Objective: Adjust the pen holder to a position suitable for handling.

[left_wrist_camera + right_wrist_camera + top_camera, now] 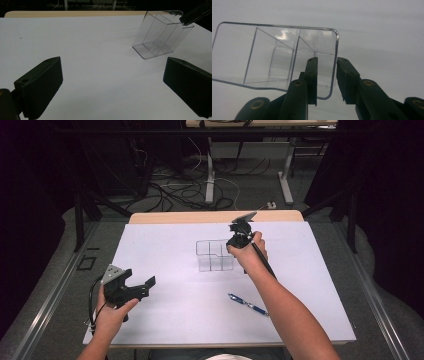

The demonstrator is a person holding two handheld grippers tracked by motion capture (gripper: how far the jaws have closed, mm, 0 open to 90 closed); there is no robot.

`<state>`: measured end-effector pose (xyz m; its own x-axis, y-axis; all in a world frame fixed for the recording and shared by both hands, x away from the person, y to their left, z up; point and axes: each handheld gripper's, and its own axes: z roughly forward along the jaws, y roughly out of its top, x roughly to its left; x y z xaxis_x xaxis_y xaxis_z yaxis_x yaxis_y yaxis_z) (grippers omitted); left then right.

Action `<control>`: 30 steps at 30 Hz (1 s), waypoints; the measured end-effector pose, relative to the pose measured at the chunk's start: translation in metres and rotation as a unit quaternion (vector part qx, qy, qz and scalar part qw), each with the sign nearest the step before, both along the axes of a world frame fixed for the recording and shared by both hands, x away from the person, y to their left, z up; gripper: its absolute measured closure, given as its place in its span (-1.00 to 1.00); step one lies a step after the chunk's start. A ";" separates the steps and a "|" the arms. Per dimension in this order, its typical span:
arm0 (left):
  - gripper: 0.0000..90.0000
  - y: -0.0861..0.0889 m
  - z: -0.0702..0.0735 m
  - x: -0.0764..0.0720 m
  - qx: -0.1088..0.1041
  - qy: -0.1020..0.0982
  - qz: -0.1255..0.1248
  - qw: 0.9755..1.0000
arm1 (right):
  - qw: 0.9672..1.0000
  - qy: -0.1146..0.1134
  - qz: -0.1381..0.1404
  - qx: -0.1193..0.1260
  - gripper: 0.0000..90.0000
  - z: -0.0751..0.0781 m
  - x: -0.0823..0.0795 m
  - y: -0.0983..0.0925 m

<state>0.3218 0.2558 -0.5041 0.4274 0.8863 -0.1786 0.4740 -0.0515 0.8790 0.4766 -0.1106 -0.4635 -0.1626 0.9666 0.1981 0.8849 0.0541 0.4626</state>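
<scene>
A: Starting at the left, what's there?
B: The left gripper (131, 287), held low over the white table (165, 320), jaws spread wide and gripping nothing.

A: And the container?
B: One clear organizer (215, 255), mid-table toward the far edge. The left gripper view shows it (160, 37) divided into compartments, and every one I can see into is bare.

A: Does the right gripper have it?
B: The right gripper (235, 241) stands at its right end. In the right gripper view the jaws straddle the end wall of the organizer (274, 57), one inside, one outside, with a gap to the wall on each side, so released, not clenched on it.

A: Anything only the high view gives?
B: One blue pen (248, 304), lying on the table nearer the person, right of centre, well apart from the organizer.

A: Counts?
B: Two grippers, one organizer, one pen.
</scene>
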 end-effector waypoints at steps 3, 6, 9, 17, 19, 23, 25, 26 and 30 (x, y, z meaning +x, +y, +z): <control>-0.95 0.000 0.000 0.000 0.000 0.000 0.001 1.000 | 1.000 -0.009 0.012 0.005 0.51 0.004 -0.002 -0.002; -0.95 0.000 0.000 0.000 0.001 0.000 0.000 1.000 | 1.000 -0.017 0.019 0.007 0.45 0.006 -0.004 -0.004; -0.95 0.000 0.000 0.000 0.002 -0.001 0.001 1.000 | 0.999 -0.036 0.040 0.008 0.36 0.010 -0.008 -0.007; -0.95 -0.001 0.000 0.000 0.002 0.000 0.002 1.000 | 0.995 -0.074 0.071 0.009 0.20 0.020 -0.017 -0.016; -0.95 -0.001 0.000 0.000 0.002 0.000 0.001 1.000 | 0.992 -0.092 0.089 0.006 0.16 0.022 -0.019 -0.019; -0.95 -0.001 0.000 -0.001 0.002 -0.001 0.001 1.000 | 0.988 -0.113 0.109 0.007 0.08 0.027 -0.022 -0.024; -0.95 -0.001 0.000 -0.001 0.002 -0.001 0.001 1.000 | 0.985 -0.123 0.121 0.008 0.06 0.029 -0.024 -0.028; -0.95 -0.001 0.000 -0.001 0.003 -0.001 0.001 1.000 | 0.984 -0.126 0.125 0.009 0.06 0.031 -0.025 -0.030; -0.95 -0.002 0.000 -0.001 0.003 -0.001 0.001 1.000 | 0.982 -0.129 0.136 0.014 0.01 0.034 -0.028 -0.038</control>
<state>0.3211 0.2543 -0.5041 0.4262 0.8882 -0.1716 0.4716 -0.0563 0.8800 0.4489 -0.1484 -0.4294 -0.4629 0.8749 0.1420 0.6921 0.2567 0.6746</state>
